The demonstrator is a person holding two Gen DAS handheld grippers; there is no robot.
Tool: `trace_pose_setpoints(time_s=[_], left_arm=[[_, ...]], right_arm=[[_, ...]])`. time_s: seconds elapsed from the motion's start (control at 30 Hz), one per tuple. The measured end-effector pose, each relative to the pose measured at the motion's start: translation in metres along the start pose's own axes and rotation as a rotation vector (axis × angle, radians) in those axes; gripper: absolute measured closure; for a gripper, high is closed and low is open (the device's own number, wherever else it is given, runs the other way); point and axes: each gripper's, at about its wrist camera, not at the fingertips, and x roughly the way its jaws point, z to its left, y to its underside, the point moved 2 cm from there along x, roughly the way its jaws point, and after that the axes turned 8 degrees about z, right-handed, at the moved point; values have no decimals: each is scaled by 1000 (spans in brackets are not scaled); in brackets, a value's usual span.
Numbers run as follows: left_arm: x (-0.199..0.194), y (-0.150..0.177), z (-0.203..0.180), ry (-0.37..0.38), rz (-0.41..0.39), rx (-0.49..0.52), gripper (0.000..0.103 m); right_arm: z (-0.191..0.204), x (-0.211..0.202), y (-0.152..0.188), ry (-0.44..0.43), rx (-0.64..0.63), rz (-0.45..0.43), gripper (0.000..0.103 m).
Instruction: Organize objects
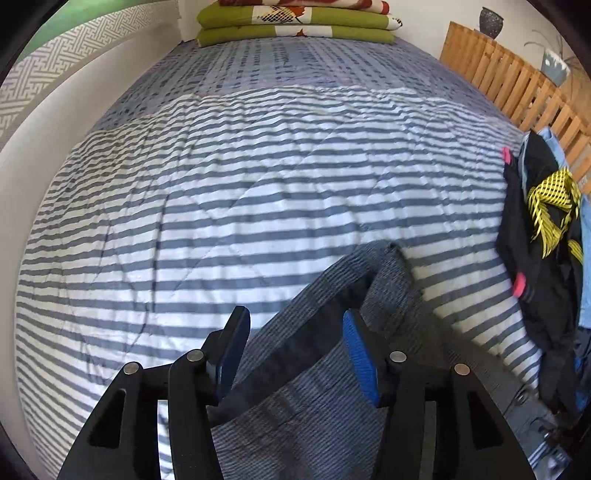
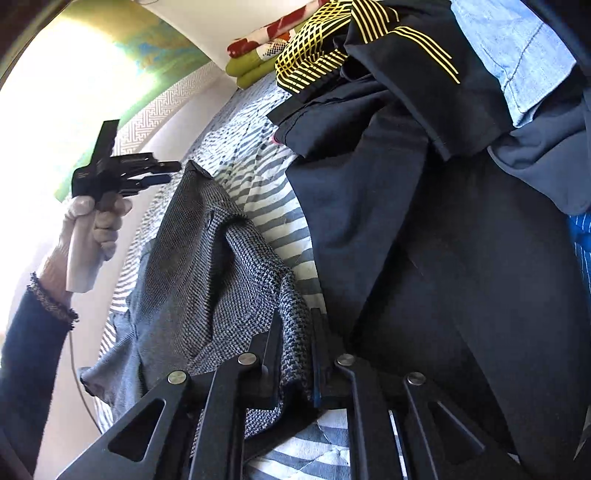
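Grey knit garment (image 2: pixel 207 266) lies on the striped bedspread (image 1: pixel 221 206), beside a dark clothes pile (image 2: pixel 424 229). My right gripper (image 2: pixel 295 354) is clamped on its edge; my left gripper (image 1: pixel 293 343) hangs parted over it, nothing pinched.

Striped quilted bed (image 1: pixel 221 192) beside white wall (image 1: pixel 55 155), slatted wooden headboard (image 1: pixel 517 85), folded green blankets (image 1: pixel 295 27).

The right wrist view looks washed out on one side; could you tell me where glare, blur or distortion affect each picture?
Right wrist view: the upper left is blown out behind the left gripper, while the grey knit garment stays sharp. Left wrist view: even light, fisheye bulging the striped bedcover, slight motion blur on the dark clothes pile.
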Motion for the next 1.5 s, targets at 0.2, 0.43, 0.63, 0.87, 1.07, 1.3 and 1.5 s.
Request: trace_pose_setpoints(time_s=[0.2,0.43,0.63,0.87,1.07,1.3,1.5], left_arm=[[-5,57,32,-104,15,29,36],[25,78,33,-106,92,-25,82],[15,88,80,-220,105,-123,84],[-24,56,65,-165,-26,-151,34],[-21,9,-24,21,-25,-37,21],[38,-29,-61,112,154,-158,21],[71,-30,-71,31,175,-151,59]], right_arm=[[-6,1,-2,-1,-5,5,93],[-4,-1,3,34,-30,-5,93],[-5,0,2,37,-29,-8,93],[-3,4,-1,40,-33,-5,92],[-3,6,-2,27,-33,0,92],[-4,6,-3,14,-31,4,91],[-3,7,-3,5,-33,6,90]])
